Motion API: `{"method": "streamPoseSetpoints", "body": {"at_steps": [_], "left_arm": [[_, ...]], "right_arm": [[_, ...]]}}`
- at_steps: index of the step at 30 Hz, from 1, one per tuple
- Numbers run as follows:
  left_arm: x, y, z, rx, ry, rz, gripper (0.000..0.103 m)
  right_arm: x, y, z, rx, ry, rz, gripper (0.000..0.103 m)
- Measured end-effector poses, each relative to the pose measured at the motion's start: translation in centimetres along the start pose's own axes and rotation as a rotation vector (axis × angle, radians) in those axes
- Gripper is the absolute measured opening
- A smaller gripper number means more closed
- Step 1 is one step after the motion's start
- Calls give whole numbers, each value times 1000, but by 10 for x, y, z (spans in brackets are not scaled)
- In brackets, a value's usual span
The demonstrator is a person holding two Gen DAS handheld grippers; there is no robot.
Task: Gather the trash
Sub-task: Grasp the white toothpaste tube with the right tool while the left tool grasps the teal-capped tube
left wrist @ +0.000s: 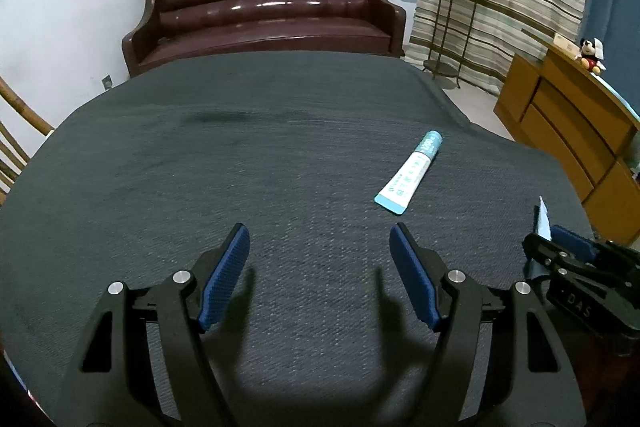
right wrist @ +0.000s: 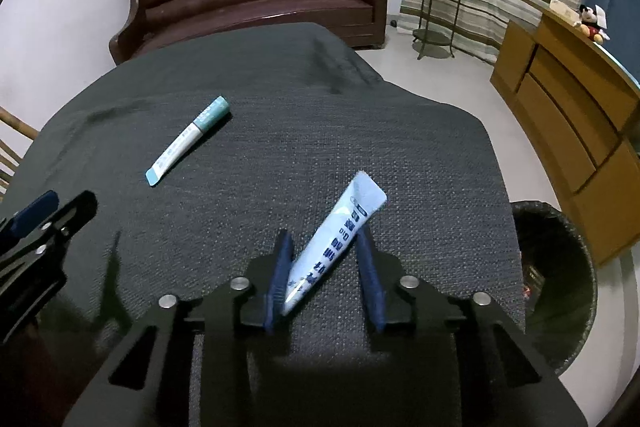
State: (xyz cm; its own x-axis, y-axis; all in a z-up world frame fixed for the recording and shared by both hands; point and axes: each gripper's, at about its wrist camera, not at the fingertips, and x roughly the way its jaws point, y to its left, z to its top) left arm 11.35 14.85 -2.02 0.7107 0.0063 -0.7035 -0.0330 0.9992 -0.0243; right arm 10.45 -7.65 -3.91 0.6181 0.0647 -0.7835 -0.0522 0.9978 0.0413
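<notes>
A white and teal tube (left wrist: 410, 173) (right wrist: 188, 141) lies flat on the dark grey table cloth (left wrist: 240, 167) (right wrist: 400, 147), ahead and to the right of my left gripper (left wrist: 318, 231). That gripper hovers low over the cloth, open, with nothing between its blue pads. My right gripper (right wrist: 323, 231) is shut on a pale blue tube (right wrist: 348, 219), which sits slanted between the pads with its flat end sticking up and forward. In the left wrist view the right gripper (left wrist: 560, 247) shows at the right edge with a sliver of that tube (left wrist: 543, 219) above it.
A dark trash bin (right wrist: 560, 267) with a black liner stands on the floor just off the table's right edge. Behind the table is a brown leather sofa (left wrist: 264, 11). A wooden cabinet (left wrist: 568, 131) and a plant stand (left wrist: 456, 23) are at the right.
</notes>
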Motion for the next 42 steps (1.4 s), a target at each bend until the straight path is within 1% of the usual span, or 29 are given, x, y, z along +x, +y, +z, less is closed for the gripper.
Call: {"method": "streamPoseSetpoints", "body": {"at_steps": [1,2,3,10,15,22,24,26,30,32,34,37,38,39,42], "left_arm": [[1,-2,1,4,1,-3,71],[3,-4,3,7,3,-5,71],[4,-5,4,9,5,-9,71],[16,-25,15,48,17,-29,71],[34,-41,28,84,33,-31,71],[61,-51,42,109,85,-45,71],[68,-53,44,117,101,-48,69],[72,-53,45,121,117,-58,58],[73,-54,45,135,125,-90,44],[71,-58,44,151,122,-110,29],[69,-62,42,169,119,-117,22],[65,-66,37,176,115,-116,18],[64,-66,37,174,115,-118,5],[62,-65,36,167,113,-131,6],[54,-65,31,151,105,-135,6]], "right_arm": [[1,0,2,1,-1,3,22],[1,-2,2,3,0,8,17],[1,-3,3,7,2,14,16],[1,-13,9,13,-24,25,16],[5,-23,13,21,-34,37,16],[12,-35,22,35,-36,62,15],[14,-37,24,38,-35,71,15],[16,-39,25,42,-34,83,16],[16,-40,25,43,-34,95,16],[16,-41,25,44,-36,99,15],[15,-41,24,44,-39,100,16],[13,-42,22,44,-44,99,16],[12,-42,22,44,-45,100,16],[11,-42,21,44,-47,100,16],[8,-42,18,41,-53,98,15]]}}
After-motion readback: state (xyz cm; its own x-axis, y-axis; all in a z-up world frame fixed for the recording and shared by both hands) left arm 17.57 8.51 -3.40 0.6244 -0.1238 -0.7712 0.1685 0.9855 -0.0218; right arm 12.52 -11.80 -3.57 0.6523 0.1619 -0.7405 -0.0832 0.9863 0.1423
